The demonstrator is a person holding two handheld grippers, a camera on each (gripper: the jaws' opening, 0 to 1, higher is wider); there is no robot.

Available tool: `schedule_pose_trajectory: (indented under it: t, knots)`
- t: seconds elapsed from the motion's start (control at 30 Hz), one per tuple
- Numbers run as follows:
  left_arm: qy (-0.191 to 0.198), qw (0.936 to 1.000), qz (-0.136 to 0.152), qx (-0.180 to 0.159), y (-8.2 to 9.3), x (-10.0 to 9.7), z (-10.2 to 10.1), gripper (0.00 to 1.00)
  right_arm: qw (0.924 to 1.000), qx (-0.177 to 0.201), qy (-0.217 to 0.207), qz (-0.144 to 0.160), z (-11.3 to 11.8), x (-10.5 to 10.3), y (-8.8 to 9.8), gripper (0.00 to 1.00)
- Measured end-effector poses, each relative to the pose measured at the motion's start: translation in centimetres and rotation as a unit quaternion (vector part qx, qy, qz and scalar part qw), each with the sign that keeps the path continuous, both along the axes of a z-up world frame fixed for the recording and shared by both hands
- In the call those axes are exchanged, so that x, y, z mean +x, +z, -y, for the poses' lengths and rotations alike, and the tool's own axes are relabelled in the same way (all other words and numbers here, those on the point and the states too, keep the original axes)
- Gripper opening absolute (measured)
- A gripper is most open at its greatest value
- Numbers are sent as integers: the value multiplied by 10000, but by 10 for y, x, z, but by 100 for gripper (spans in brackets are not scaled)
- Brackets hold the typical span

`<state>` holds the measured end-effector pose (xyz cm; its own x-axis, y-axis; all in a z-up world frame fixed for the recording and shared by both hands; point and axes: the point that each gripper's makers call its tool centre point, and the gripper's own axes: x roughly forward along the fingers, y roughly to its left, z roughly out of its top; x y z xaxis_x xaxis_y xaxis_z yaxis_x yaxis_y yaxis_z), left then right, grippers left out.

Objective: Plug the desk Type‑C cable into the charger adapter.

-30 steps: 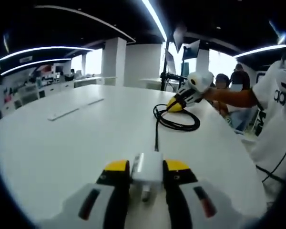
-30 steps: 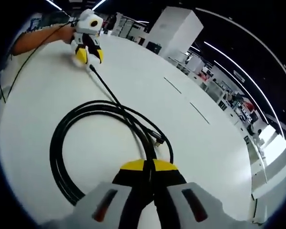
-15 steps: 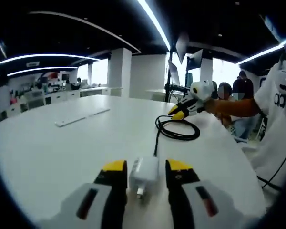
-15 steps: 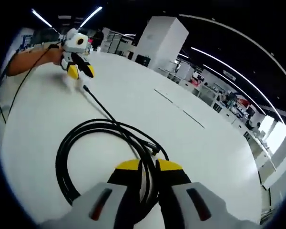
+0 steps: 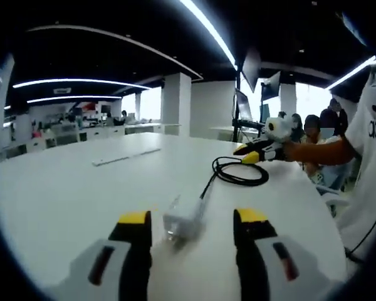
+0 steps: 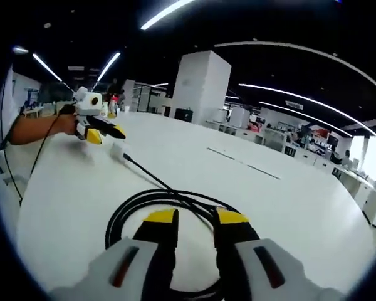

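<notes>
A white charger adapter (image 5: 180, 221) lies blurred on the white table (image 5: 62, 200), loose between the spread jaws of my left gripper (image 5: 193, 218), which is open. A black Type-C cable (image 5: 205, 189) runs from the adapter to a coil (image 5: 241, 175) farther off. My right gripper (image 5: 258, 150) hovers over that coil, held by a person's hand. In the right gripper view, my right gripper (image 6: 196, 217) is open above the black coil (image 6: 169, 199). The cable (image 6: 147, 174) leads on to the adapter (image 6: 118, 151) beside my left gripper (image 6: 105, 133).
A long thin white strip (image 5: 125, 157) lies farther back on the table. The person holding the grippers, in a white shirt (image 5: 373, 182), stands at the table's right edge. Other people (image 5: 313, 132) and a stand with screens (image 5: 241, 119) are behind the coil.
My left gripper's jaws have spread and let go of the adapter, which now lies tilted on the table. My right gripper's jaws have opened off the cable and the gripper has lifted.
</notes>
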<state>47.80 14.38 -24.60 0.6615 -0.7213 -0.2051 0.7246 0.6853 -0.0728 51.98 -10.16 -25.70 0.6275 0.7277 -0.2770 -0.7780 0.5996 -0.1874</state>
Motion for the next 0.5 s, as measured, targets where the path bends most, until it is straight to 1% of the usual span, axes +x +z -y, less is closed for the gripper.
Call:
schedule_pose_trajectory:
  t: [0.1, 0.17, 0.2, 0.23, 0.3, 0.37, 0.43, 0.5]
  knots:
    - [106, 9999, 13, -122, 0, 1, -9, 57, 9998, 191, 20, -4, -3, -4, 3, 25]
    - [148, 9998, 23, -99, 0, -3, -6, 58, 9994, 349, 52, 2, -5, -6, 6, 25]
    - [170, 9998, 25, -100, 0, -6, -5, 59, 9988, 473, 89, -48, -8, -9, 8, 25]
    - [196, 9997, 32, -138, 2, -7, -6, 60, 9983, 563, 80, -89, -8, -11, 9, 25]
    - [244, 9995, 52, -213, 4, -13, -1, 61, 9973, 725, 17, -74, -7, -13, 12, 26]
    - [311, 9990, 113, -300, 7, -17, 0, 61, 9958, 905, -31, -110, -7, -18, 15, 28]
    - [388, 9984, 202, -361, 10, -20, 0, 61, 9949, 990, -89, -144, -6, -19, 15, 31]
    - [431, 9981, 217, -383, 12, -25, 2, 62, 9936, 1102, -190, -160, -4, -20, 15, 36]
